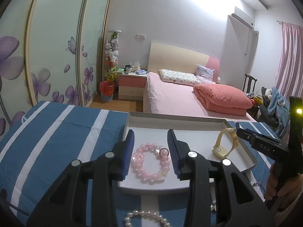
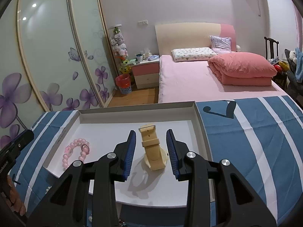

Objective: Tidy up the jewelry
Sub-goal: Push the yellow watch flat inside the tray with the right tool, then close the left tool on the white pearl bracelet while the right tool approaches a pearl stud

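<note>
In the white tray (image 2: 197, 117) lie a pink bead bracelet (image 1: 150, 163) and a cream watch (image 2: 154, 151). The cloth (image 1: 56, 132) beside the tray is blue with white stripes. Beyond the tray, the bed (image 2: 189, 81) is pink, its quilt (image 2: 244, 70) coral.

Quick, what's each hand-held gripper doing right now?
Left hand-held gripper: open, over the pink bead bracelet, holding nothing.
Right hand-held gripper: open, around the beige watch, not clamped.

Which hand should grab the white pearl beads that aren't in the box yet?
Probably the left. The white pearl strand lies on the striped cloth just under the open left tool. The right tool is open over the cream watch.
</note>
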